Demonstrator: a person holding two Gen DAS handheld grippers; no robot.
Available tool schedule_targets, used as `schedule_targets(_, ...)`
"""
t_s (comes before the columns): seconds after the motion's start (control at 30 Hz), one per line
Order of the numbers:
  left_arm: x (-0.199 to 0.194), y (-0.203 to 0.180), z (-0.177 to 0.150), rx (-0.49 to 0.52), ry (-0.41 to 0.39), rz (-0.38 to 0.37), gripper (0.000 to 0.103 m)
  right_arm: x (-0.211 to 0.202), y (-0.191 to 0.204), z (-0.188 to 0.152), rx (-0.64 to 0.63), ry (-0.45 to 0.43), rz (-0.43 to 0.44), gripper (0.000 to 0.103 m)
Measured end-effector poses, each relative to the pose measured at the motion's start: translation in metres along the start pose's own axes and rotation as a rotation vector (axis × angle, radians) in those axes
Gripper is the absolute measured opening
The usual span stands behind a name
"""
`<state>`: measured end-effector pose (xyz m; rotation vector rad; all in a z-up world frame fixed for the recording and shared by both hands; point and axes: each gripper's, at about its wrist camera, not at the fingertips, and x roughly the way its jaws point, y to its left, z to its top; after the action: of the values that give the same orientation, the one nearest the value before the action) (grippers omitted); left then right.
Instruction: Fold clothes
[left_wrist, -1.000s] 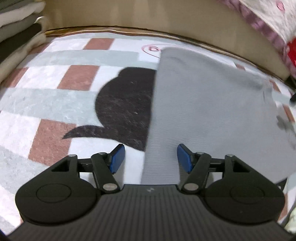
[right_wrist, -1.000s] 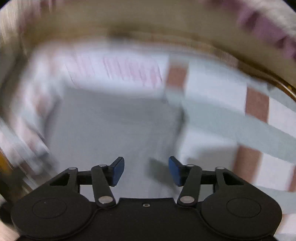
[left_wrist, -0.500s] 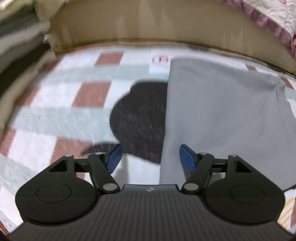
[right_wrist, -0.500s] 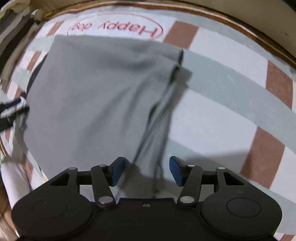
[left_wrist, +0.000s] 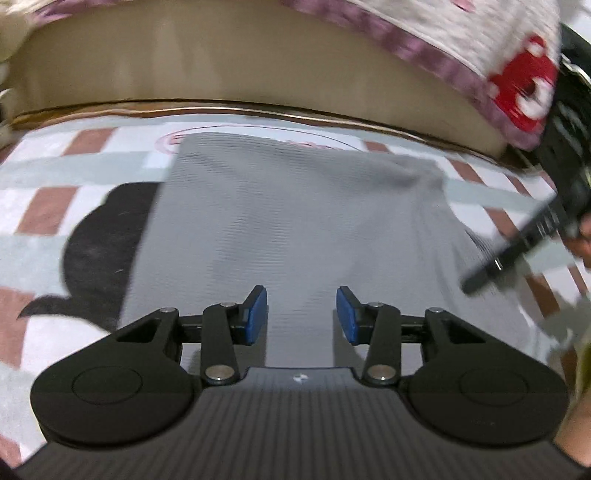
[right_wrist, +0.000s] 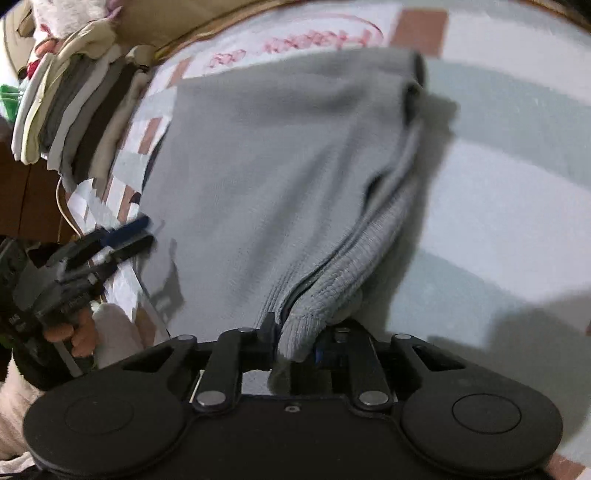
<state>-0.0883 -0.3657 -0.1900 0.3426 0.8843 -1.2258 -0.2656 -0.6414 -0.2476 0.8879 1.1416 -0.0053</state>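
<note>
Flat on the checked bedspread lies a grey knit garment, folded into a rough rectangle whose long axis runs from the left gripper away toward the padded beige headboard. Its far edge covers part of a pink oval print on the spread, and its left edge overlaps a large black patch in the pattern. The left gripper hovers over the near edge with its blue-padded fingers spread apart and nothing between them. The right gripper is clamped on a ribbed hem corner of the garment, where the cloth bunches into a thick ridged fold; a dark seam line runs up from it. A stack of folded clothes in greys, cream and black sits at the spread's far left corner in the right wrist view, well apart from the garment. A pink-bordered quilt with a red patch hangs over the headboard. The fabric is a fine rib knit, soft and matte.
</note>
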Motion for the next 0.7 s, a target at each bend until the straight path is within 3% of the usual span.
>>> schedule_targets(0.07,0.006,-0.004,-0.001,0.01,0.023,-0.024,0.042,-0.007,0.009,0.004,0.035,-0.053,0.016,0.018)
schedule_targets(0.23,0.02,-0.015,-0.005,0.035,0.081,-0.085,0.043,-0.027,0.033,-0.007,0.076,-0.313,0.157,0.017)
schedule_targets(0.3,0.019,-0.013,-0.006,0.024,0.102,-0.094,0.043,-0.031,0.039,0.0,0.063,-0.371,0.161,0.017)
schedule_targets(0.47,-0.012,0.024,-0.02,-0.097,0.22,-0.112,0.044,-0.013,0.081,0.035,-0.044,-0.324,0.14,0.017)
schedule_targets(0.53,-0.035,0.048,-0.025,-0.108,0.177,-0.056,0.044,-0.002,0.1,0.055,-0.105,-0.287,0.162,0.017)
schedule_targets(0.63,-0.057,0.08,-0.027,-0.159,0.031,-0.062,0.044,0.034,0.13,0.081,-0.162,-0.222,0.189,0.016)
schedule_targets(0.7,-0.058,0.1,-0.027,-0.223,-0.025,-0.075,0.043,0.066,0.144,0.091,-0.194,-0.175,0.189,0.011)
